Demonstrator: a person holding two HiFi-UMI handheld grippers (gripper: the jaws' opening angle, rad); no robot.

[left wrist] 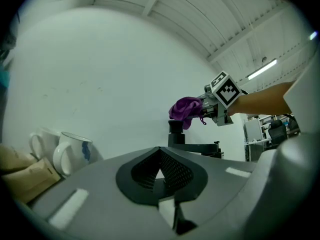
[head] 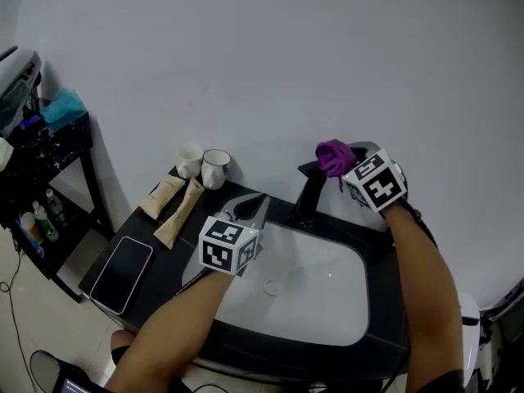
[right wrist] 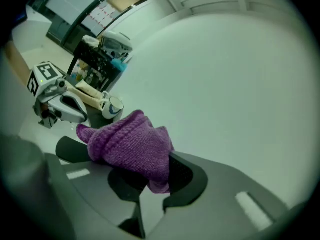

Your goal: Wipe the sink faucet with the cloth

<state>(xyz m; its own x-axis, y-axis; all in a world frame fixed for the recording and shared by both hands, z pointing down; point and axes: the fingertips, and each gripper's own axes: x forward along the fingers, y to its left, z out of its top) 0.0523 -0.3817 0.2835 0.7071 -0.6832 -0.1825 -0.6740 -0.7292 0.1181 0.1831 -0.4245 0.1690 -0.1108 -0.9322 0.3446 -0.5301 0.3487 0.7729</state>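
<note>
Two hand-held grippers over a white sink (head: 327, 301), left gripper (head: 255, 204) nearest, jaws pressed together on nothing, black faucet (head: 309, 196) just beyond, right gripper (head: 345, 167) clamping a purple cloth (head: 333, 155) at the faucet's top, two mugs (head: 205, 167) by the wall.

Right gripper (right wrist: 150, 181) clamps purple cloth (right wrist: 131, 145).

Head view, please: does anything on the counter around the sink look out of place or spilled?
Nothing spilled or damaged. The phone lies flat near the front left corner of the counter, and two tubes lie beside the mugs.
</note>
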